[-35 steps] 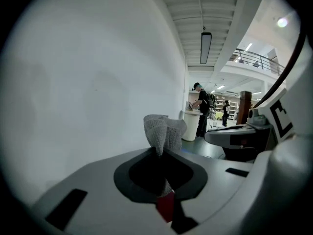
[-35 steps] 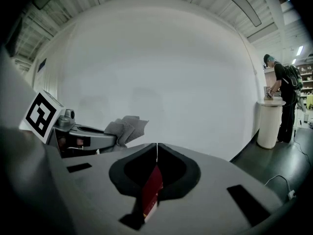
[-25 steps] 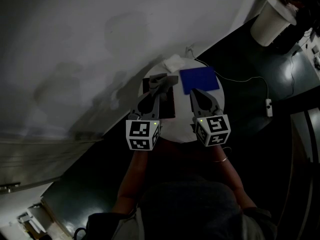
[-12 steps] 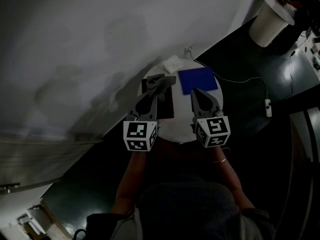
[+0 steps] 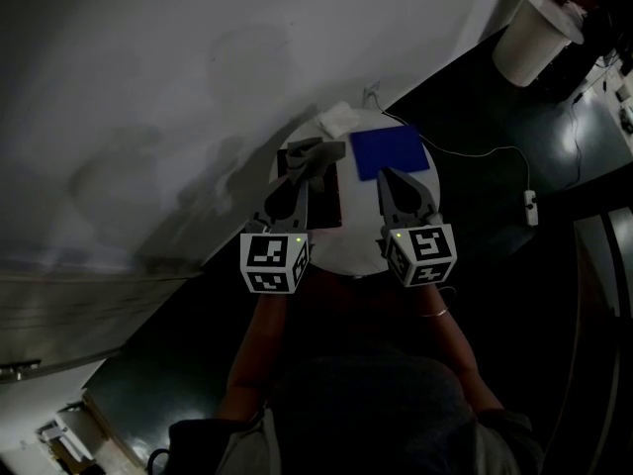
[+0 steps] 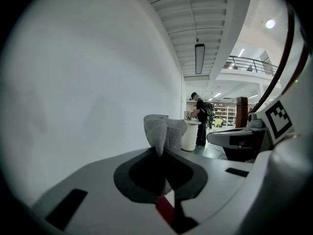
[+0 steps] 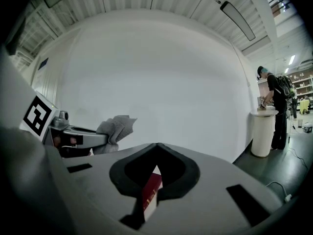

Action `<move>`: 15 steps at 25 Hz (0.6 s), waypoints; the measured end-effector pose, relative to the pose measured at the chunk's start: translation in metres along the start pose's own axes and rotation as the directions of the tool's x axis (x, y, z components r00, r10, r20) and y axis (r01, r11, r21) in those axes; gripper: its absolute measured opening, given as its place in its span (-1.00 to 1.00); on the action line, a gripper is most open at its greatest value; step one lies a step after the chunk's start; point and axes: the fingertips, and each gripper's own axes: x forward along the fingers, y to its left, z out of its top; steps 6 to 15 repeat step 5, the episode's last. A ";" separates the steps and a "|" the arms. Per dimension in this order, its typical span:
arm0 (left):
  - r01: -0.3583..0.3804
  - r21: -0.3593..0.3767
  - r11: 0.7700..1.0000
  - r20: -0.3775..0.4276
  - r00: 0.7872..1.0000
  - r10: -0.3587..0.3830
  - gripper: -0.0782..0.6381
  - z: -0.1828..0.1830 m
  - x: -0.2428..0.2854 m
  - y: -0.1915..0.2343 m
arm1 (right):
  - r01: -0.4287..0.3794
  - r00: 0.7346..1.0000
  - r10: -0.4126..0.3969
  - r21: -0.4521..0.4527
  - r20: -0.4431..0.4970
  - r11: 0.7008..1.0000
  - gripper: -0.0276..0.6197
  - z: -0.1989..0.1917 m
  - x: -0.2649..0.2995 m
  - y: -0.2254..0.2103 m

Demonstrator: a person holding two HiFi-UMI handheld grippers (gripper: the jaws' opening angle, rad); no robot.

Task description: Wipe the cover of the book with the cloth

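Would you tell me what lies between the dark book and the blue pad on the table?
Nothing lies there. In the head view, only a bare strip of the white table separates the dark book from the blue pad.

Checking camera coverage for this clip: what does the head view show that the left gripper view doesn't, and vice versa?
Only the head view: the round table, the dark book under the left gripper, a blue rectangle beside it. Only the left gripper view: a distant person with a backpack, a ceiling light. Both: the grey cloth pinched in the left gripper's shut jaws, and the right gripper with its marker cube.
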 end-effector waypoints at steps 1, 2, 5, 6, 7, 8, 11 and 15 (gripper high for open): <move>-0.001 0.001 1.000 0.002 1.000 0.001 -0.69 0.001 0.000 -0.001 | 0.001 1.000 -0.001 -0.001 0.001 1.000 -0.83 0.000 0.000 -0.001; -0.001 0.003 1.000 0.003 1.000 0.001 -0.68 0.001 0.001 -0.001 | 0.004 1.000 -0.004 -0.004 0.001 1.000 -0.83 0.000 0.000 -0.003; -0.003 0.005 1.000 0.006 1.000 0.003 -0.69 0.002 0.003 -0.003 | 0.012 1.000 -0.012 -0.008 0.005 1.000 -0.83 0.001 0.000 -0.008; -0.003 0.005 1.000 0.006 1.000 0.003 -0.69 0.002 0.003 -0.003 | 0.012 1.000 -0.012 -0.008 0.005 1.000 -0.83 0.001 0.000 -0.008; -0.003 0.005 1.000 0.006 1.000 0.003 -0.69 0.002 0.003 -0.003 | 0.012 1.000 -0.012 -0.008 0.005 1.000 -0.83 0.001 0.000 -0.008; -0.003 0.005 1.000 0.006 1.000 0.003 -0.69 0.002 0.003 -0.003 | 0.012 1.000 -0.012 -0.008 0.005 1.000 -0.83 0.001 0.000 -0.008; -0.003 0.005 1.000 0.006 1.000 0.003 -0.69 0.002 0.003 -0.003 | 0.012 1.000 -0.012 -0.008 0.005 1.000 -0.83 0.001 0.000 -0.008; -0.003 0.005 1.000 0.006 1.000 0.003 -0.69 0.002 0.003 -0.003 | 0.012 1.000 -0.012 -0.008 0.005 1.000 -0.83 0.001 0.000 -0.008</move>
